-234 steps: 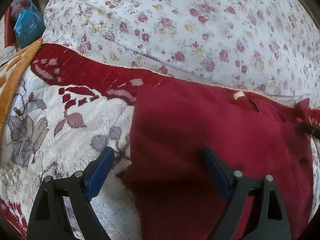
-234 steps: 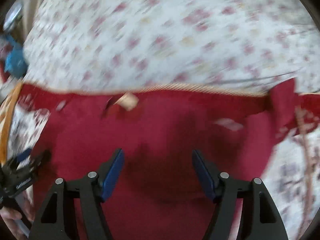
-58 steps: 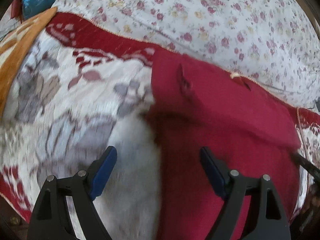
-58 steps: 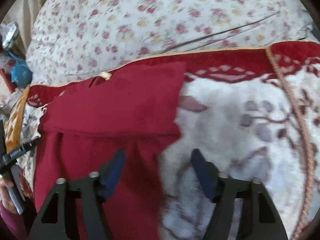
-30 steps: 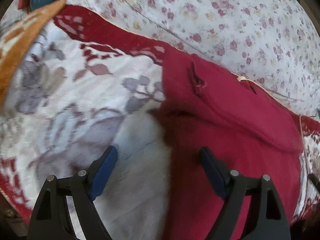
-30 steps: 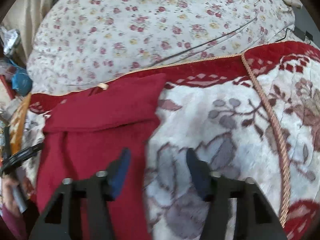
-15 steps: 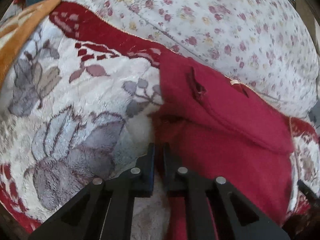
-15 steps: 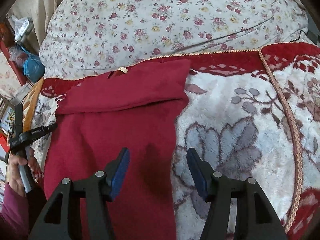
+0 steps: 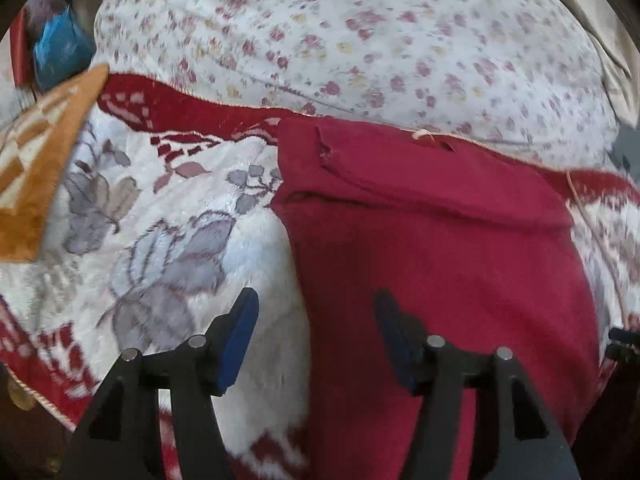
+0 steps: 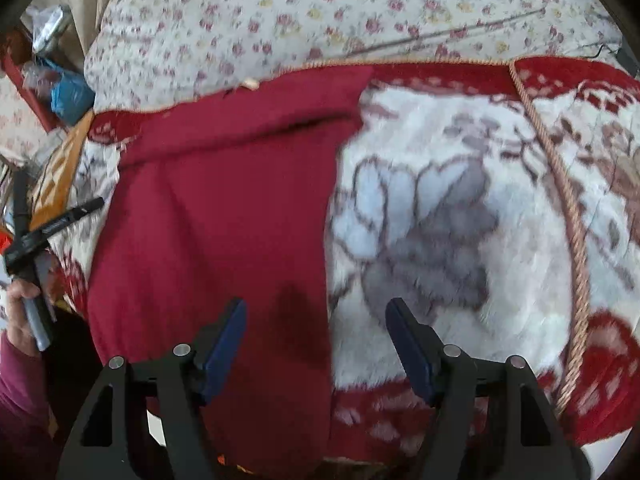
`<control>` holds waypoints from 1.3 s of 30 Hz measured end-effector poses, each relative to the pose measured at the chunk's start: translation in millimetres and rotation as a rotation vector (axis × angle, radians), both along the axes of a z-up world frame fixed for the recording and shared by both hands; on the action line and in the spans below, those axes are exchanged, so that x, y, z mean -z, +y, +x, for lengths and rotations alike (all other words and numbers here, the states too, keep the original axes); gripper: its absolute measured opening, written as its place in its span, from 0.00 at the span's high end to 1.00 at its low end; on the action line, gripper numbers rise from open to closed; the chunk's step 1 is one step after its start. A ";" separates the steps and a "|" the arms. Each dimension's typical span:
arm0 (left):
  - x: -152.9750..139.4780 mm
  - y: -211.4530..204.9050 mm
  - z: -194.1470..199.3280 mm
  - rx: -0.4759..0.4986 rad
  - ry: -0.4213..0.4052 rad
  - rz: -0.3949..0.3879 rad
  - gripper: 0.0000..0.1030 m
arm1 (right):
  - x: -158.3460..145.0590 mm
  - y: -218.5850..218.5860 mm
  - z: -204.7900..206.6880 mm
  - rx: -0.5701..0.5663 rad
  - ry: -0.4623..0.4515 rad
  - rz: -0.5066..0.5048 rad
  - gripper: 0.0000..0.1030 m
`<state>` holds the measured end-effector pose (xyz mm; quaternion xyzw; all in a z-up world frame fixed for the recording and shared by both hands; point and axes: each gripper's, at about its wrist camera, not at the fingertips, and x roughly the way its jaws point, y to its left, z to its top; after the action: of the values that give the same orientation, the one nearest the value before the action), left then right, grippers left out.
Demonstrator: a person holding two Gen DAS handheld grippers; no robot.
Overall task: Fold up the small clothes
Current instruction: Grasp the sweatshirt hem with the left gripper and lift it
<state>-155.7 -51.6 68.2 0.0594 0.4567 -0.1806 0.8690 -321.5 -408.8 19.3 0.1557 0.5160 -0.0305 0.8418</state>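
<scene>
A dark red garment (image 9: 432,248) lies flat on a plush floral blanket (image 9: 168,216), its far end folded over into a band near a small tan label (image 9: 423,134). My left gripper (image 9: 316,320) is open and empty, its fingers straddling the garment's left edge near its near end. The garment also shows in the right wrist view (image 10: 224,216). My right gripper (image 10: 316,328) is open and empty, straddling the garment's right edge. The left gripper's tool (image 10: 48,228) and the hand holding it show at the left of the right wrist view.
A white quilt with small flowers (image 9: 360,40) rises behind the blanket. An orange patterned cloth (image 9: 36,160) lies at the left. A blue bag (image 9: 56,52) sits at the far left. A braided cord trim (image 10: 572,216) runs down the blanket (image 10: 460,200) at the right.
My left gripper was shut at the garment's left edge half a second ago and now stands open. My right gripper has shifted right to the garment's right edge and opened wider.
</scene>
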 end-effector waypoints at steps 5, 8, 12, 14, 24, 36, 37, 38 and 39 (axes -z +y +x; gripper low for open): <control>-4.4 5.3 -25.1 0.006 -0.030 0.023 0.42 | 15.8 10.8 2.5 0.010 -0.029 0.031 0.26; -2.6 9.8 -34.3 0.001 -0.025 0.031 0.42 | 14.0 14.2 4.7 0.008 -0.039 0.028 0.26; 0.6 17.5 -49.0 -0.006 0.005 0.018 0.41 | 11.9 16.8 1.7 0.000 -0.032 0.033 0.27; 2.5 23.9 -58.4 0.010 0.011 0.003 0.34 | 10.4 19.3 -2.6 -0.015 -0.025 0.050 0.27; 36.5 55.5 -102.4 0.041 0.139 0.002 0.25 | 19.8 31.4 -44.6 -0.113 0.084 0.082 0.22; 64.3 46.8 -119.9 0.105 0.201 0.032 0.25 | 44.6 48.7 -54.0 -0.155 0.156 0.150 0.17; 63.5 47.9 -120.4 0.108 0.204 0.025 0.25 | 45.2 52.8 -54.4 -0.181 0.162 0.161 0.17; 62.6 48.3 -119.8 0.112 0.208 0.018 0.25 | 45.4 57.5 -55.0 -0.209 0.164 0.172 0.18; 62.0 49.1 -119.5 0.117 0.213 0.011 0.25 | 46.4 62.3 -55.6 -0.236 0.166 0.176 0.18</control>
<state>-275.2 -2.5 6.2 0.0711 0.5431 -0.2338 0.8033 -377.1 -346.5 -27.0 0.1640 0.5992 0.1010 0.7771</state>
